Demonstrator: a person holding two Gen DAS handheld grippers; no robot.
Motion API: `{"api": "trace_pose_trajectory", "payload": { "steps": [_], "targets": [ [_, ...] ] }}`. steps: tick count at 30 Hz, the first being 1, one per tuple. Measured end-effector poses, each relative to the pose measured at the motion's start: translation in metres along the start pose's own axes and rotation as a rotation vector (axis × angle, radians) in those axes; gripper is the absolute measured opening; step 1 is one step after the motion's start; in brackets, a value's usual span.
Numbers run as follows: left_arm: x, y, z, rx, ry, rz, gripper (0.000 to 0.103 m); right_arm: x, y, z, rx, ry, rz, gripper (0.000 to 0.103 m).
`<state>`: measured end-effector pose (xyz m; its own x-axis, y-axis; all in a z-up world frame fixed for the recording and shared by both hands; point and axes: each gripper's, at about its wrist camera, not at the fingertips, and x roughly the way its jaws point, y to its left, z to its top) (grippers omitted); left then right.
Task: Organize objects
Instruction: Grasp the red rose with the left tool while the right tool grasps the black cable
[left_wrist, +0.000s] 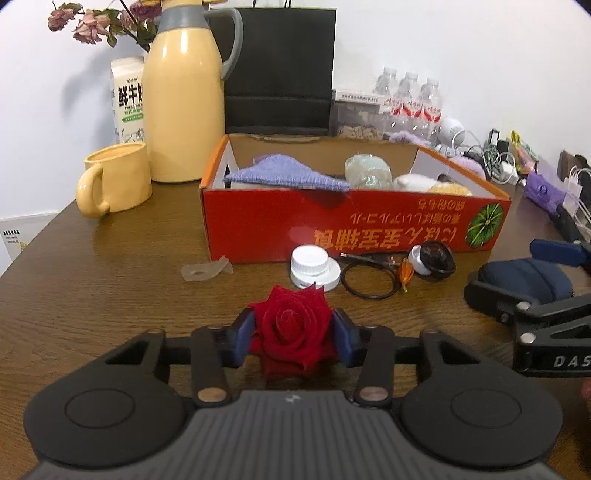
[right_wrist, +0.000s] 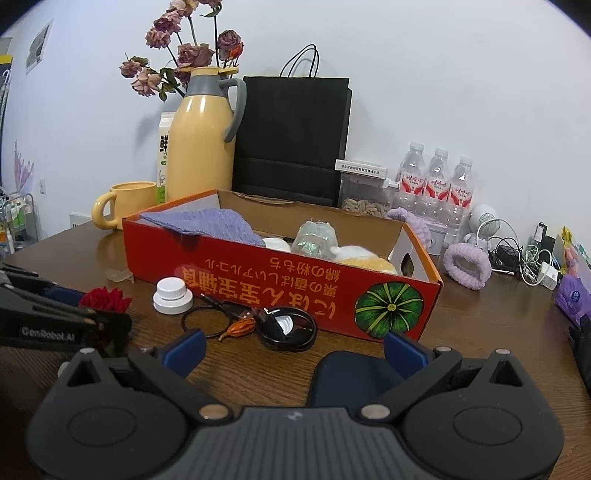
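A red rose (left_wrist: 291, 321) lies on the wooden table (left_wrist: 110, 295), between the blue pads of my left gripper (left_wrist: 293, 332), which press on both its sides. The red cardboard box (left_wrist: 280, 221) stands behind it, holding a purple knitted cloth (left_wrist: 284, 173) and other soft items. In front of the box lie a white cap (left_wrist: 314, 267), a black ring (left_wrist: 369, 282), a lens (left_wrist: 436, 262) and a clear plastic piece (left_wrist: 207, 269). My right gripper (right_wrist: 295, 350) stands wide open; a dark blue pouch (right_wrist: 351, 380) lies by its right finger, with no grip on it.
At the back left stand a yellow mug (left_wrist: 114, 184), a yellow thermos (left_wrist: 184, 103) and a milk carton (left_wrist: 127, 99). A black paper bag (left_wrist: 284, 70) and water bottles (left_wrist: 410, 99) stand behind the box. A purple scrunchie (right_wrist: 467, 264) and cables (right_wrist: 524, 258) sit at the right.
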<state>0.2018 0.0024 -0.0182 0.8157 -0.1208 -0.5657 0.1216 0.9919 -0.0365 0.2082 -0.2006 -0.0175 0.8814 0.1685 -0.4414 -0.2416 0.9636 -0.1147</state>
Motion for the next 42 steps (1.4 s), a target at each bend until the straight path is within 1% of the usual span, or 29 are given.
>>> {"api": "trace_pose_trajectory", "payload": {
  "steps": [8,12,16,18,21,23,26,31,33,34,35,42],
  "targets": [
    [-0.003,0.003,0.002,-0.022,-0.023,0.020,0.045,0.008,0.000,0.000,0.000,0.045,-0.001,0.103],
    [-0.009,0.006,0.001,-0.034,-0.065,0.032,0.045,0.013,-0.001,0.000,0.009,0.067,0.006,0.103],
    [-0.012,0.008,0.003,-0.051,-0.083,0.041,0.045,0.018,-0.006,0.004,0.059,0.046,0.002,0.103],
    [-0.013,0.010,0.003,-0.063,-0.091,0.046,0.044,0.027,-0.008,0.007,0.077,0.056,0.003,0.101],
    [-0.014,0.013,0.004,-0.077,-0.092,0.050,0.045,0.041,-0.011,0.011,0.104,0.092,0.021,0.089],
    [-0.014,0.015,0.004,-0.082,-0.093,0.047,0.045,0.049,-0.012,0.013,0.120,0.108,0.028,0.078],
    [-0.014,0.015,0.004,-0.083,-0.096,0.042,0.045,0.057,-0.015,0.015,0.139,0.124,0.034,0.073],
    [-0.016,0.015,0.004,-0.084,-0.101,0.040,0.045,0.067,-0.016,0.016,0.162,0.141,0.066,0.071],
    [-0.016,0.015,0.004,-0.085,-0.102,0.039,0.045,0.070,-0.016,0.017,0.167,0.151,0.079,0.063],
    [-0.016,0.014,0.004,-0.084,-0.102,0.040,0.045,0.071,-0.016,0.017,0.171,0.156,0.086,0.055],
    [-0.016,0.015,0.004,-0.085,-0.102,0.039,0.045,0.072,-0.016,0.017,0.176,0.160,0.091,0.052],
    [-0.016,0.015,0.005,-0.088,-0.103,0.038,0.045,0.065,-0.016,0.016,0.183,0.131,0.100,0.049]
  ]
}}
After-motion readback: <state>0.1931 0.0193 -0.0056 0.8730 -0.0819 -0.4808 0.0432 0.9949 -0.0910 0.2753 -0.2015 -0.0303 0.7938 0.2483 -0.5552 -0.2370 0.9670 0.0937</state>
